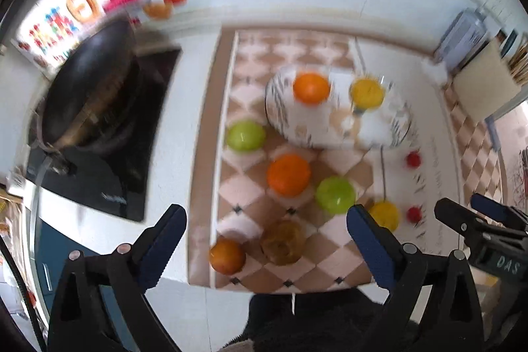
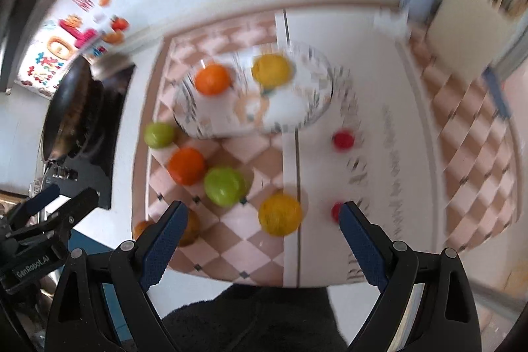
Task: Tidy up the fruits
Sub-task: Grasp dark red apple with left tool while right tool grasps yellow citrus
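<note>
A patterned bowl (image 1: 283, 117) (image 2: 316, 108) holds an orange (image 1: 311, 88) (image 2: 212, 79) and a yellow fruit (image 1: 367, 93) (image 2: 272, 70). On the checkered mat lie two green fruits (image 1: 245, 136) (image 1: 335, 194), an orange (image 1: 288, 175) (image 2: 187, 165), a yellow fruit (image 1: 384, 215) (image 2: 280, 214), two brownish fruits (image 1: 283, 241) (image 1: 227, 255) and two small red fruits (image 1: 413, 159) (image 2: 343, 139). My left gripper (image 1: 266, 240) is open and empty above the mat's near edge. My right gripper (image 2: 260, 236) is open and empty, the yellow fruit between its fingers' line of view.
A black wok (image 1: 89, 88) sits on a dark cooktop (image 1: 132, 154) to the left. A cutting board and utensil rack (image 1: 485, 88) stand at the back right. Colourful magnets (image 1: 82, 5) cover the back left wall. The counter's front edge lies just below the grippers.
</note>
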The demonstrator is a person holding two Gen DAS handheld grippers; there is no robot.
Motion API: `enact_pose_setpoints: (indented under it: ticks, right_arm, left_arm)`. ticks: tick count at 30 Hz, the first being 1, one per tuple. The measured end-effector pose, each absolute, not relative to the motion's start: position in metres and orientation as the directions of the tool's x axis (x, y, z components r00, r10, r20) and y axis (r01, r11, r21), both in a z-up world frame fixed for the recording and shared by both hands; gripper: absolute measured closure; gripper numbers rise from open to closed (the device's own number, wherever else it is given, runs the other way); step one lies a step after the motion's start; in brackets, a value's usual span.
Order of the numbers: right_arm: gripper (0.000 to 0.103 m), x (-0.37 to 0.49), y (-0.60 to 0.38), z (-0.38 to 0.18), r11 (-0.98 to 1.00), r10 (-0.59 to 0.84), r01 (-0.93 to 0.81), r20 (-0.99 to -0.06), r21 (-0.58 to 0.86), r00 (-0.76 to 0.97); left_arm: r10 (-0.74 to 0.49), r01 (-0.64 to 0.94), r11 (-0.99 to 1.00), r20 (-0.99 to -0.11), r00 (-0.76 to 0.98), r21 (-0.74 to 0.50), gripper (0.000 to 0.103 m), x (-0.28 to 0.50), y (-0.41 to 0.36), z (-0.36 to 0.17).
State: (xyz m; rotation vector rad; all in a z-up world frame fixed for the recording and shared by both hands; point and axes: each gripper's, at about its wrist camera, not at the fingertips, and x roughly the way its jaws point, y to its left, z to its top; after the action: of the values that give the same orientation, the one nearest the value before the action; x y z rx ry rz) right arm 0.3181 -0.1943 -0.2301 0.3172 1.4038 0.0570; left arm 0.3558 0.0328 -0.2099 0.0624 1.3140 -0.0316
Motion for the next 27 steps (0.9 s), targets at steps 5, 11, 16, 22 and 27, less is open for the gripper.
enact_pose_setpoints:
  ticks: [5, 11, 16, 22, 27]
  right_arm:
    - [0.008, 0.318, -0.200, -0.290, 0.949, 0.247, 0.189, -0.968, 0.253, 0.054]
    - [0.008, 0.320, -0.196, -0.327, 0.959, 0.220, 0.185, -0.975, 0.215, -0.006]
    - [0.008, 0.330, -0.189, -0.345, 0.965, 0.209, 0.171, -0.977, 0.199, -0.041]
    - [0.029, 0.339, -0.183, -0.366, 0.963, 0.222, 0.170, -0.973, 0.208, -0.067]
    - [0.042, 0.338, -0.175, -0.367, 0.962, 0.249, 0.126, -0.967, 0.241, -0.046]
  left_arm:
    - [-0.007, 0.073, 0.997, -0.997, 0.079, -0.001, 0.003, 0.358, 0.031, -0.271]
    - [0.004, 0.116, 0.993, -0.999, -0.050, -0.002, 0.004, 0.359, 0.019, -0.321]
    - [-0.008, 0.150, 0.988, -0.991, -0.131, -0.027, 0.004, 0.358, 0.009, -0.353]
    - [0.035, 0.185, 0.983, -0.986, -0.163, 0.005, 0.039, 0.356, 0.004, -0.380]
    - [0.016, 0.173, 0.985, -0.991, -0.136, -0.008, 0.039, 0.351, 0.004, -0.379]
